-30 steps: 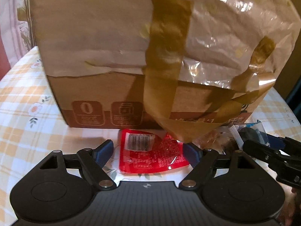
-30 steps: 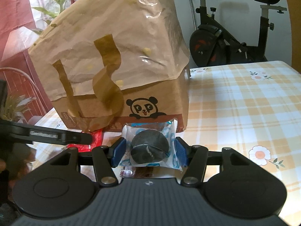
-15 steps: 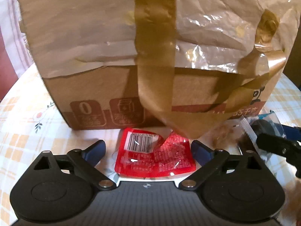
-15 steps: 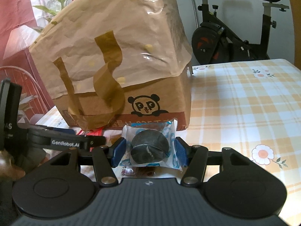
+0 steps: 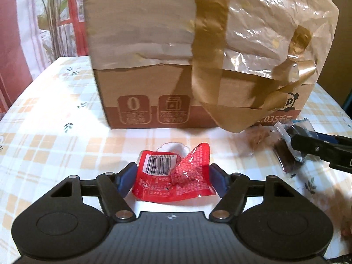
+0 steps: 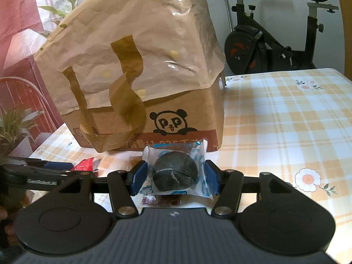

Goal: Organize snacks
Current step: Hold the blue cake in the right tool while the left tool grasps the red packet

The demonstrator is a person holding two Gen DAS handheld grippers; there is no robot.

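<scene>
My left gripper (image 5: 171, 181) is shut on a crumpled red snack packet (image 5: 173, 176) with a barcode and holds it just above the table. My right gripper (image 6: 175, 176) is shut on a clear packet with a dark round snack (image 6: 175, 173). A tall cardboard box (image 5: 176, 101) lined with a brown paper bag stands just behind both; it shows a panda print in the right wrist view (image 6: 171, 121). The right gripper shows at the right of the left wrist view (image 5: 308, 147). The left gripper shows at the left of the right wrist view (image 6: 59, 167).
Two more clear snack packets (image 5: 257, 138) lie on the checked tablecloth (image 5: 55, 143) by the box's front right corner, one dark (image 5: 286, 156). An exercise bike (image 6: 264, 44) stands beyond the table's far edge. Plants and a red curtain (image 6: 17, 22) are at the left.
My left gripper has closed on the red packet, lifted it and drawn back from the box. My right gripper still holds the dark round snack packet, nearly still.
</scene>
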